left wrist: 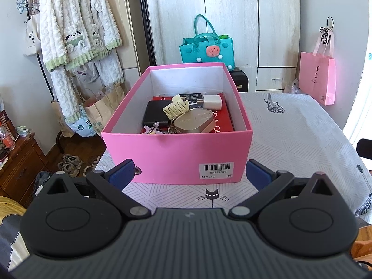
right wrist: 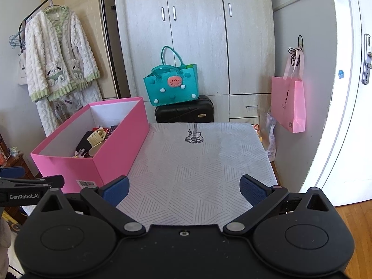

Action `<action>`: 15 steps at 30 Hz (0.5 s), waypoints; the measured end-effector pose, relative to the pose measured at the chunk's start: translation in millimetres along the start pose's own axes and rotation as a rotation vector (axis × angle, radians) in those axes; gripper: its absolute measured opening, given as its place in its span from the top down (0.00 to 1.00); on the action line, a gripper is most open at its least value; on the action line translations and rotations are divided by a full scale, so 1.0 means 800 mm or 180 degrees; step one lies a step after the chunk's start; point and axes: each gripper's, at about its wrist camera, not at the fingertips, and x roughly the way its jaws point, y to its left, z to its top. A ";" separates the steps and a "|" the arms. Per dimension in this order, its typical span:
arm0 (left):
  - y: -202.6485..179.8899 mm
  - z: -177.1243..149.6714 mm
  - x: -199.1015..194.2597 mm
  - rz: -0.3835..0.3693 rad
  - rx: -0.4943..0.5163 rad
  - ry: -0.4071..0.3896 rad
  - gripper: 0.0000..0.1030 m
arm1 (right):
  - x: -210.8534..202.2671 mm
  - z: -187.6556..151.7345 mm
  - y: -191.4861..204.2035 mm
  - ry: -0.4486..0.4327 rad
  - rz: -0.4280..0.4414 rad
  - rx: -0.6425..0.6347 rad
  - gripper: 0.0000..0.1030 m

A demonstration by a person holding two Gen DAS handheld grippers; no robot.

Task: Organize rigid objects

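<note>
A pink box [left wrist: 176, 153] stands on the patterned tablecloth, seen straight ahead in the left wrist view and at the left as the pink box [right wrist: 121, 144] in the right wrist view. Inside lie a cream hair claw [left wrist: 175, 108], a beige case [left wrist: 195, 122], a white charger [left wrist: 212, 102], a black wallet [left wrist: 154, 114], keys [left wrist: 152, 129] and a red box [left wrist: 223, 118]. My left gripper [left wrist: 189, 174] is open just in front of the box's near wall, holding nothing. My right gripper [right wrist: 183, 189] is open over the bare cloth to the box's right.
The table [right wrist: 197, 162] ends at a wall and door on the right. Behind it stand a black suitcase [right wrist: 184, 111] with a teal bag [right wrist: 172, 86] on top, and white wardrobes. A pink paper bag [right wrist: 288, 103] hangs on the wall. A clothes rack [left wrist: 76, 34] stands left.
</note>
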 end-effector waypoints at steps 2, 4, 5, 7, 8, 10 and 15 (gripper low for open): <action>0.001 -0.001 0.000 0.0006 0.0002 0.0012 0.00 | 0.001 0.000 0.001 0.0010 -0.0005 -0.0020 0.00; 0.000 -0.003 0.000 0.0030 0.0033 0.0032 0.00 | 0.001 0.000 0.002 0.0011 -0.0035 -0.0027 0.00; 0.000 -0.003 0.000 0.0030 0.0041 0.0032 0.00 | 0.002 0.000 0.001 0.0011 -0.0042 -0.0029 0.00; 0.001 -0.005 0.001 -0.0002 0.0035 0.0045 0.00 | 0.003 0.000 0.001 0.0024 -0.0051 -0.0027 0.00; 0.001 -0.005 0.001 -0.0021 0.0030 0.0055 0.00 | 0.004 0.000 0.002 0.0027 -0.0050 -0.0027 0.00; 0.002 -0.005 0.002 -0.0018 0.0031 0.0057 0.00 | 0.006 -0.001 0.003 0.0042 -0.0055 -0.0031 0.00; 0.004 -0.005 0.002 0.0006 0.0016 0.0048 0.00 | 0.005 -0.001 0.005 0.0039 -0.0060 -0.0051 0.00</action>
